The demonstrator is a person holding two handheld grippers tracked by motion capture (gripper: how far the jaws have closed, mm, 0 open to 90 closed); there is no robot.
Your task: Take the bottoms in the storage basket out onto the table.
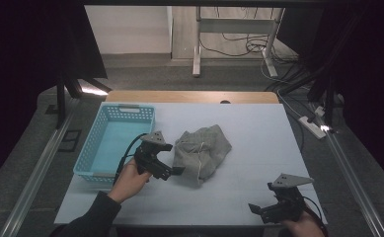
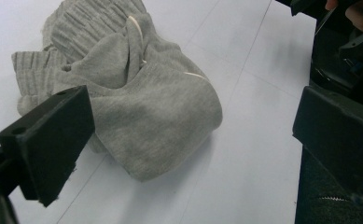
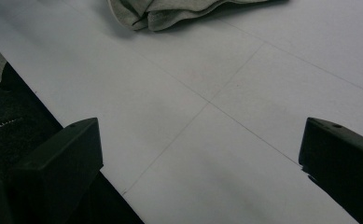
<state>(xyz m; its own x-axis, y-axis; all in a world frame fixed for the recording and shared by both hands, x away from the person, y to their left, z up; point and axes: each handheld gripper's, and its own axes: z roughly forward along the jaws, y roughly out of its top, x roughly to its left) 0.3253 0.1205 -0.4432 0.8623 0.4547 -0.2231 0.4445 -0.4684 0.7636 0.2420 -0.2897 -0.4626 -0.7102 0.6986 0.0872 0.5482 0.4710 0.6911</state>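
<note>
- The blue basket (image 1: 114,143) at the table's left holds nothing
- My left gripper (image 1: 172,170), jaws apart, sits just beside the crumpled grey garment (image 1: 202,150) mid-table
- My left gripper view shows its ribbed cuffs
- My right gripper (image 1: 256,209), jaws wide, hovers well apart near the front edge

No lettering, label, brand mark, number or sign can be read anywhere in these views. The grey garment (image 1: 202,150) beside the blue basket (image 1: 114,142) carries no visible tag or print (its pale drawstring is plain), and the basket's walls show bare lattice. The white table cover (image 1: 258,143) around the garment bears thin crease lines, not writing. The black jaws of the left gripper (image 1: 172,170), next to the garment, and of the right gripper (image 1: 256,210), well apart from it, are unmarked, and the grey plates on top of them show no characters at this sharpness.
</note>
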